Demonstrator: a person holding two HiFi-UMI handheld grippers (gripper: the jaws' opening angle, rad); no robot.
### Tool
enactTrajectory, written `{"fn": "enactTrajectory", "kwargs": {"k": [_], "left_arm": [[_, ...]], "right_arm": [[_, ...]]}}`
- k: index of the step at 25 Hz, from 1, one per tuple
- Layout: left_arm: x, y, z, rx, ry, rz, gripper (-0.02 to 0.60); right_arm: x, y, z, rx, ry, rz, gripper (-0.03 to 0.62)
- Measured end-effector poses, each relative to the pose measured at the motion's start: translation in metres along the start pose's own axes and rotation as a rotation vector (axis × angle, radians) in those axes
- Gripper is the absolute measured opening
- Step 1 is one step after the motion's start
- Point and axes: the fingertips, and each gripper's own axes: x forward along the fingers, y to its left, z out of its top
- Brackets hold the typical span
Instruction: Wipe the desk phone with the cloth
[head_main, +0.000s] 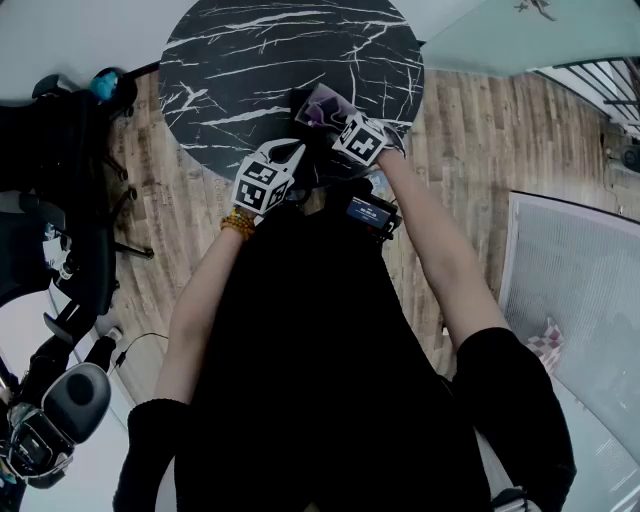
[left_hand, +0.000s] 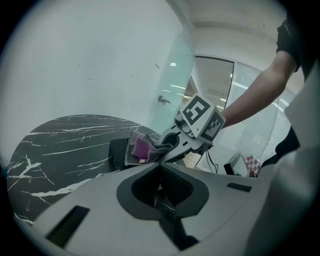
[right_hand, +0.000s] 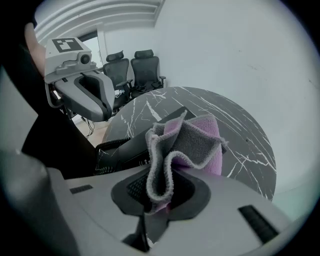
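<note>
The right gripper (right_hand: 159, 196) clamps the grey-purple cloth (right_hand: 187, 137) above the desk phone (right_hand: 125, 149), whose coiled cord only its own view shows; the left gripper (left_hand: 161, 192) has its jaws together, empty.

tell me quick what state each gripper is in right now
Left gripper: closed, holding nothing.
Right gripper: closed on the cloth.

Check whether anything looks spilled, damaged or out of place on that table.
Nothing stands out. The cloth is bunched but pinched in the right gripper, by the desk phone on the marble table; no spill or damage shows.
</note>
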Motion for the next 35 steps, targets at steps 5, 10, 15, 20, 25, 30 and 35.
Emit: {"fn": "enactTrajectory", "kwargs": {"k": [5,10,15,20,25,30,35], "left_arm": [[-0.001,-0.001,0.0,0.0,0.0,0.0,0.013],[-0.001,0.0,0.0,-0.003,0.001,0.004,0.012],[0.0,-0.001,-0.001,-0.005,0.004,0.001,0.012],[0.001,-0.002,-0.001,-0.004,0.005,-0.001,0.012],[0.001,-0.003,-0.003,-0.003,0.012,-0.005,0.012],[0.0,-0.003,-0.004,-0.002,0.017,-0.002,0.012],[0.0,-0.003,-0.004,-0.002,0.018,-0.002,0.012]], "right_arm": [[0.001,0.006,-0.001,0.0,0.002,0.008,0.055],[0.001,0.01,-0.005,0.004,0.001,0.017,0.055],[0.004,0.018,-0.009,-0.004,0.012,0.036,0.055],[0.006,0.025,-0.013,-0.019,0.022,0.049,0.055],[0.006,0.028,-0.014,-0.007,0.02,0.055,0.055],[0.007,0.035,-0.017,-0.022,0.032,0.071,0.055],[0.009,0.042,-0.021,-0.019,0.039,0.088,0.055]]}}
